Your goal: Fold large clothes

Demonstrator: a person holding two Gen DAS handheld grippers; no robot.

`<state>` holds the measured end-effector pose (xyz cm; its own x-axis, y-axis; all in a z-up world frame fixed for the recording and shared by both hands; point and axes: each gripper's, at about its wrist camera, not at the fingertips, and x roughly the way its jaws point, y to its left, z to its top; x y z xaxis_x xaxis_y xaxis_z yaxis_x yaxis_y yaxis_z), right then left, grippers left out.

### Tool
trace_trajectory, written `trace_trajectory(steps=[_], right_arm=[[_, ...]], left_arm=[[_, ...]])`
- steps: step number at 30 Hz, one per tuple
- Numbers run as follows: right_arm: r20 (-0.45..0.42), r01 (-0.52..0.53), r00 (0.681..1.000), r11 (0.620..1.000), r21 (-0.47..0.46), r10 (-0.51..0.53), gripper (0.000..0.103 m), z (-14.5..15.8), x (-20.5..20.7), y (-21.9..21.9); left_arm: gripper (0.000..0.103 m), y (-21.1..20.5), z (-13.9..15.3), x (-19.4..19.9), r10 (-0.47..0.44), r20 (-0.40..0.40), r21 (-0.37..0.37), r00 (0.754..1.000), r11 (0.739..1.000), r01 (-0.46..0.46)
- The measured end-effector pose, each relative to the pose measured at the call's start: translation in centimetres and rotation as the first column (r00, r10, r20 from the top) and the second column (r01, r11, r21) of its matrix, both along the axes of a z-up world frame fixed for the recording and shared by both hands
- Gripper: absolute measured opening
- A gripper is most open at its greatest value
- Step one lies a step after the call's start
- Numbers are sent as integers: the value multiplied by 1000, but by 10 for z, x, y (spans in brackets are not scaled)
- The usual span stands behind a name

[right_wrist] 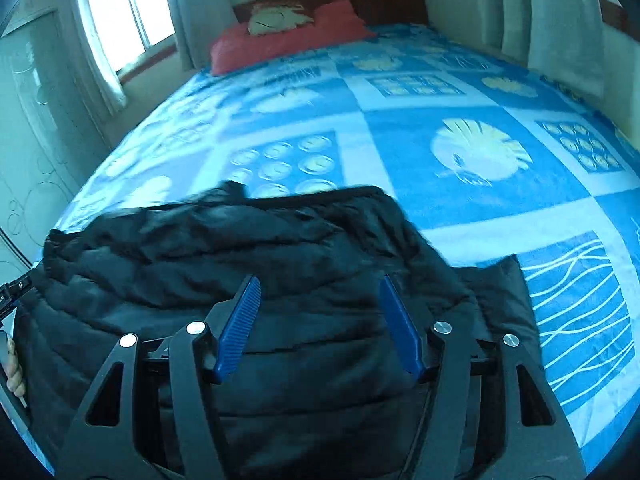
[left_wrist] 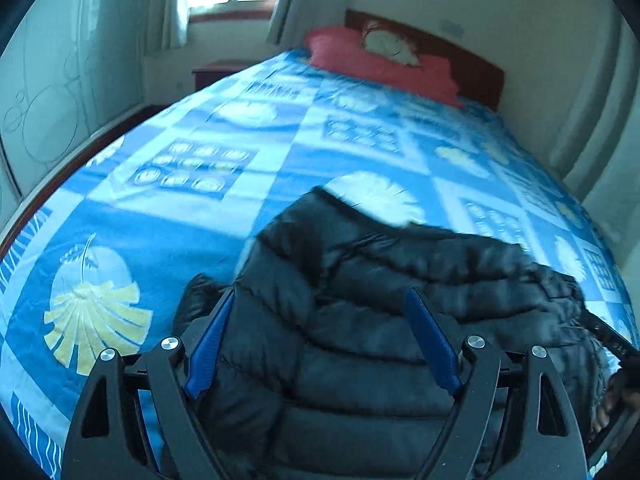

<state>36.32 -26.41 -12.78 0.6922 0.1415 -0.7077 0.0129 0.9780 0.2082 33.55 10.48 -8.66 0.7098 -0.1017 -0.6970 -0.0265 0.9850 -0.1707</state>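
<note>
One black quilted puffer jacket (left_wrist: 360, 320) lies on one bed with a blue patterned bedspread (left_wrist: 200, 200). One red pillow (left_wrist: 360, 60) carries one pale cushion (left_wrist: 390, 46). Two blue-padded grippers (left_wrist: 320, 300) (right_wrist: 318, 284) show.

Black quilted puffer jacket (left_wrist: 380, 320) lies rumpled and partly folded over itself at the foot of the bed (left_wrist: 160, 208), spread crosswise on the blue patterned cover.
</note>
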Motion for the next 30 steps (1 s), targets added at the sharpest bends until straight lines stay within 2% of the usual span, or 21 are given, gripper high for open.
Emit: trace_trajectory(steps=[2, 4, 5, 7, 9, 11, 14, 18, 21, 23, 25, 27, 30], right_arm=[[-3, -54, 999, 998, -11, 54, 62, 1, 2, 25], [-8, -98, 995, 993, -69, 98, 62, -4, 4, 52], [-17, -114, 993, 989, -96, 113, 62, -9, 5, 61], [-50, -131, 991, 981, -140, 125, 62, -22, 8, 72], [-64, -132, 990, 983, -131, 125, 63, -31, 12, 72], [-68, -130, 990, 986, -105, 124, 64, -35, 15, 68], [-65, -128, 990, 985, -114, 121, 65, -38, 14, 70], [-57, -124, 991, 985, -119, 118, 64, -36, 11, 69], [-21, -95, 995, 987, -131, 93, 64, -21, 0, 69], [12, -82, 996, 990, -118, 84, 64, -10, -13, 70], [9, -97, 995, 988, -119, 99, 64, -10, -16, 73], [-3, -111, 994, 983, -148, 112, 65, -18, -16, 78], [-12, -97, 995, 988, -124, 96, 68, -34, -11, 76]], left_arm=[[83, -21, 2, -2, -33, 15, 22, 999, 999, 33], [83, -35, -2, 0, -35, 15, 77, 999, 996, 33], [83, -41, -6, -1, -18, 29, 138, 999, 990, 14], [83, -41, -10, -1, 25, 50, 183, 998, 983, -34], [83, -27, -7, -1, 75, 62, 161, 995, 983, -85], [83, -1, 2, -4, 153, 77, 95, 985, 983, -160], [83, 19, 15, -16, 180, 98, 14, 979, 983, -182], [83, -6, 26, -36, 51, 110, -38, 993, 998, -47], [83, -49, 19, -44, -101, 98, -14, 990, 995, 103], [83, -75, 6, -44, -164, 75, 16, 984, 987, 163], [83, -93, -12, -39, -193, 32, 28, 981, 981, 192], [83, -99, -30, -33, -184, -4, 22, 983, 983, 184], [84, -102, -47, -28, -180, -1, 40, 984, 983, 180]])
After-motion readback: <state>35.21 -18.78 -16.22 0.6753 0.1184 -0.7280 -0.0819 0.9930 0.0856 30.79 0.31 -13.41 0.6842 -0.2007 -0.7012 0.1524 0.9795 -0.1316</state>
